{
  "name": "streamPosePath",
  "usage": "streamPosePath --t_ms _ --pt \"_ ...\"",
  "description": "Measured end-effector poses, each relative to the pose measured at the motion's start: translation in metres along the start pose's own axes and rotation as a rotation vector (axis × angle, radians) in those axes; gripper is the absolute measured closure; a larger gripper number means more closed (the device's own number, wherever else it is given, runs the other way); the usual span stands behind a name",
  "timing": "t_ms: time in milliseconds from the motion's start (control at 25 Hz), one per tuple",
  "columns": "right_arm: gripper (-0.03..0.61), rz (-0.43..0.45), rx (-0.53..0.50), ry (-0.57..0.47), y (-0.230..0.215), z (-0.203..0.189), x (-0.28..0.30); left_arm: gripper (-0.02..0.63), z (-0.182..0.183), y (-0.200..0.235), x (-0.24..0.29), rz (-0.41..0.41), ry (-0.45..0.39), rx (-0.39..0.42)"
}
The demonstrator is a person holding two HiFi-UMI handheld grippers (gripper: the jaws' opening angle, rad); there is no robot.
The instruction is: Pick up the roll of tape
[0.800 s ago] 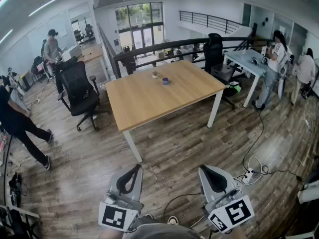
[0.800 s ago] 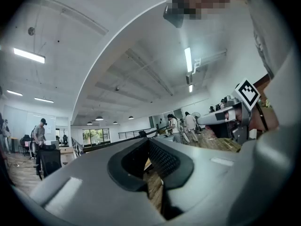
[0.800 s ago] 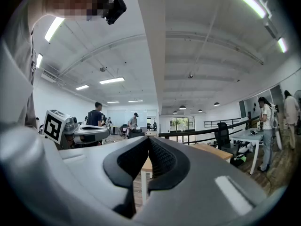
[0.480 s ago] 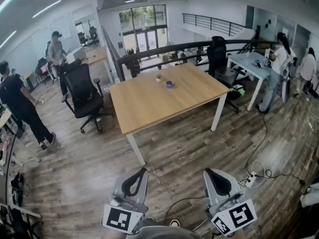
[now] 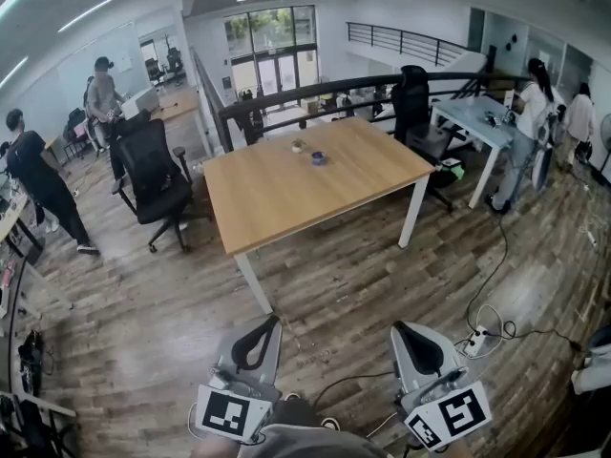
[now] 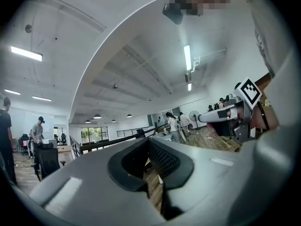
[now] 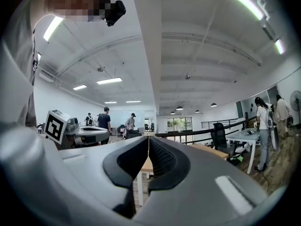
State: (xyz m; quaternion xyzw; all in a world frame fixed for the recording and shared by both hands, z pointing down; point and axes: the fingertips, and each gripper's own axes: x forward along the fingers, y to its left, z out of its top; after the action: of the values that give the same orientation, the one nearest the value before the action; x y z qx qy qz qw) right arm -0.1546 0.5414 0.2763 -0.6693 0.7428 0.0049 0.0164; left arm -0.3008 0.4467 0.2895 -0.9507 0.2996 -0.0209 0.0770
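Seemingly, the tape roll (image 5: 318, 157) lies far beyond left gripper (image 5: 268, 322) and right gripper (image 5: 401, 329), fingers clenched empty.

No word, letter, number or brand can be read in any view. The only printed signs are black-and-white square marker patterns, which carry no characters.

In the head view, one pattern faces up from the left marker cube (image 5: 229, 412) on the left gripper (image 5: 267, 324). Two patterned faces show on the right marker cube (image 5: 449, 416) on the right gripper (image 5: 401, 330).

The left gripper view shows one such face on the right marker cube (image 6: 248, 91). The right gripper view shows one on the left marker cube (image 7: 55, 126).
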Motion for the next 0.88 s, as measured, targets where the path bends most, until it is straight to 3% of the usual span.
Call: streamPosePath --t_ms 120,280,520,880 --pt "0.552 -0.003 0.020 -0.046 -0.002 0.006 0.004 0.612 -0.001 0.003 0.006 -0.005 0.005 0.001" --pt "0.420 0.005 0.010 -0.051 -0.004 0.005 0.022 0.612 -0.006 0.012 0.019 -0.011 0.008 -0.001" --pt "0.411 -0.004 0.009 -0.024 -0.024 -0.009 0.070 0.612 -0.022 0.044 0.063 -0.022 0.003 0.014" --pt "0.411 -0.008 0.011 0.023 -0.074 -0.019 0.180 0.612 -0.041 0.112 0.168 -0.045 0.033 -0.031"
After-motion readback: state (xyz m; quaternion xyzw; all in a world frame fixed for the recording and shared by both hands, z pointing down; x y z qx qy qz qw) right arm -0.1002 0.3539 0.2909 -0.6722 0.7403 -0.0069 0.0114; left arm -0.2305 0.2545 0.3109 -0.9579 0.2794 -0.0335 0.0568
